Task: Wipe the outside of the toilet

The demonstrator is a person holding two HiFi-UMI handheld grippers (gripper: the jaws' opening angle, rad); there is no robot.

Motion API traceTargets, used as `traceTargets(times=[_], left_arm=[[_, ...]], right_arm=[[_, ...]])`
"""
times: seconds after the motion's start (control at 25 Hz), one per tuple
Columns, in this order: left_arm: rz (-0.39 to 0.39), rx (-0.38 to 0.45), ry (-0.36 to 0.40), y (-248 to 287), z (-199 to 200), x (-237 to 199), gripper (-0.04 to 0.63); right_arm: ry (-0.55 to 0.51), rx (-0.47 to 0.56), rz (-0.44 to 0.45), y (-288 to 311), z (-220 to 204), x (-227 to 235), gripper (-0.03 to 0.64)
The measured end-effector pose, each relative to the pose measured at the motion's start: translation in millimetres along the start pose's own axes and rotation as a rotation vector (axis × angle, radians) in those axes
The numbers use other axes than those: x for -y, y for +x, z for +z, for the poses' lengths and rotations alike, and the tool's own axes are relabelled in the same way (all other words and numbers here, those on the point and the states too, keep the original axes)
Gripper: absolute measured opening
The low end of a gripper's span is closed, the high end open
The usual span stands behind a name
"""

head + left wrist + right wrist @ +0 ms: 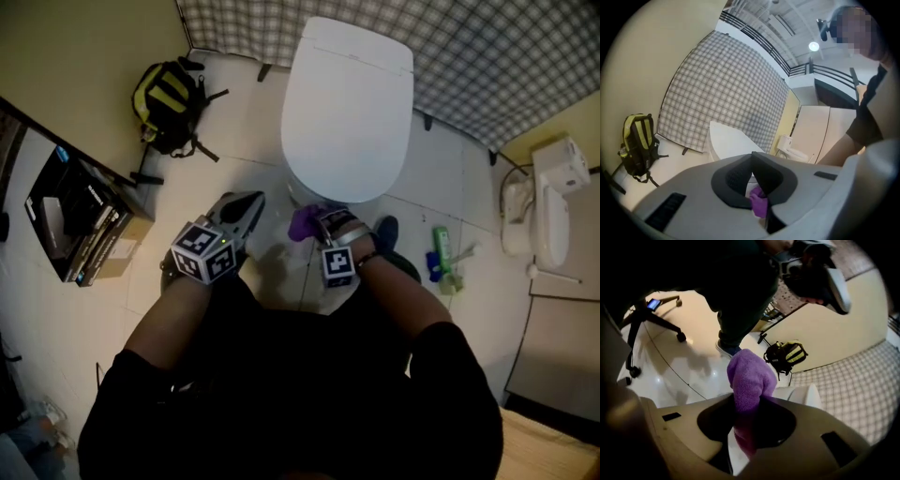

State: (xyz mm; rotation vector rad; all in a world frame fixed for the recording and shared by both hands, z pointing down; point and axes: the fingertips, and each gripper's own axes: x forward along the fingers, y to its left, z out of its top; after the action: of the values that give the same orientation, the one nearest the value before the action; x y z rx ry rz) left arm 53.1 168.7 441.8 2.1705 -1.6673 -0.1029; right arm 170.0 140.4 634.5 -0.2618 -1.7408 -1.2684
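The white toilet (347,103) stands with its lid down at the top middle of the head view; it also shows in the left gripper view (729,140) and the right gripper view (806,397). My right gripper (321,221) is shut on a purple cloth (302,225) just below the bowl's front, close to it. In the right gripper view the cloth (750,378) sticks out past the jaws. My left gripper (251,202) hangs to the left of the bowl's front, its jaws shut with nothing held. The cloth (759,204) shows behind its jaws.
A black and yellow backpack (169,103) lies on the floor left of the toilet. A green bottle and blue brush (441,255) stand on the right, beside a white fixture (548,202). A dark shelf (75,220) is at left. A checked wall (487,56) runs behind.
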Motion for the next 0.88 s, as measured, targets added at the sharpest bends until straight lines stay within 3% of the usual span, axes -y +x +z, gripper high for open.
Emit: traceTargets(times=[0.16,0.4,0.64,0.76,0.88], left_arm=[[-0.015,0.026,-0.043,-27.0,0.7,-11.8,0.005],[-0.025,0.072,-0.051,-56.7,5.4,-23.7,0.005],[-0.050,0.100,-0.082,-59.3,10.7,-28.0,0.005],[-0.056,0.077,-0.057,-51.8,6.7,-19.3,0.005],[-0.063,0.067,-0.029,-48.4,5.4,-13.4,0.005]], right_arm=[[-0.193,-0.122,-0.024,37.4,23.3,22.1,0.106],[-0.281,-0.320,-0.009,58.3,4.7,30.3,0.106],[-0.153,-0.418,0.013,35.1,-47.1,-9.1,0.106],[-0.019,-0.510,0.027,11.0,-112.1,-29.5,0.106],[0.148,-0.625,-0.002,-23.1,-182.8,-18.8,0.106]])
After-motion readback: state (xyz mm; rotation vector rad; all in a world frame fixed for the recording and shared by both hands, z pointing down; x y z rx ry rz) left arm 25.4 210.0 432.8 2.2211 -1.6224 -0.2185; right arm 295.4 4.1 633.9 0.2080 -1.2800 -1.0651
